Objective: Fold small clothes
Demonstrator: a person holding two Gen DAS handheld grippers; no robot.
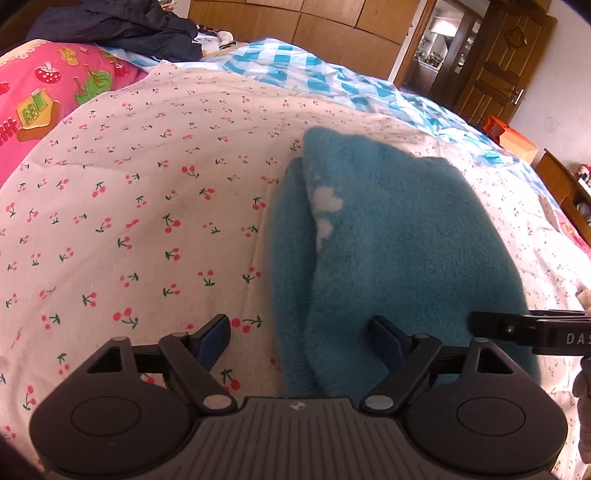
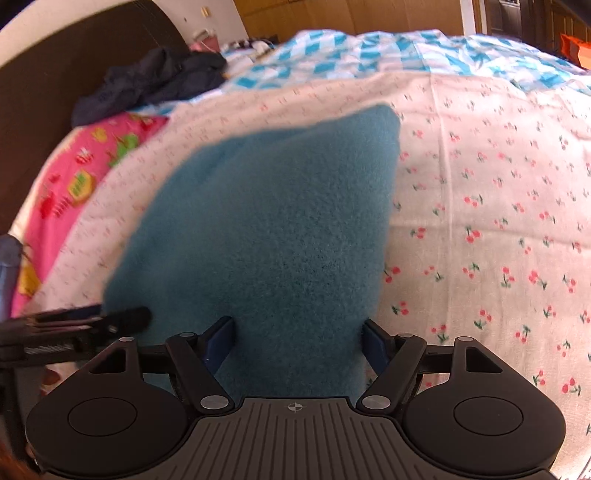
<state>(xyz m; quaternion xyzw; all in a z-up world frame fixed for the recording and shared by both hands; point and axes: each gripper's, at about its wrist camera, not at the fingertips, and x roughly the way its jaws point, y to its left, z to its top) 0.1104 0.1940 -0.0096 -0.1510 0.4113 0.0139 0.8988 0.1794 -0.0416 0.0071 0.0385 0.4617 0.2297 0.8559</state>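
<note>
Left wrist view: left gripper [image 1: 301, 338] points down at the bed, jaws spread wide, nothing pinched. Blue pads [image 1: 216, 338] sit apart; the left one is over bare sheet, the right one over the near edge of the teal fleece garment [image 1: 388, 251]. Can't tell if that pad touches the fabric. Garment lies folded on the cherry-print sheet [image 1: 147, 206], right of centre, w/ a lower layer showing along its left edge and a couple of white patches near the fold. Tip of the right gripper [image 1: 532, 334] pokes in from the right edge, just at the garment's near-right corner. Beyond the sheet: blue-white checked quilt [image 1: 295, 70], pink cartoon-print cover [image 1: 48, 99] at left, dark clothes pile [image 1: 122, 29] at top left, wooden wardrobe [image 1: 303, 22] & a wooden door [image 1: 506, 70] at back.

Right wrist view: right gripper [image 2: 297, 341] also tilted down, jaws wide apart. Teal garment's near end sits btwn the two fingers, filling most of the gap; pads don't visibly squeeze it, no bunching, so reads as open. Garment runs away from the cam to a squared far corner, flat on the cherry sheet. Left gripper's tip enters from the left edge, blurred, at the garment's near-left corner. Same quilt, pink cover & dark pile behind.
</note>
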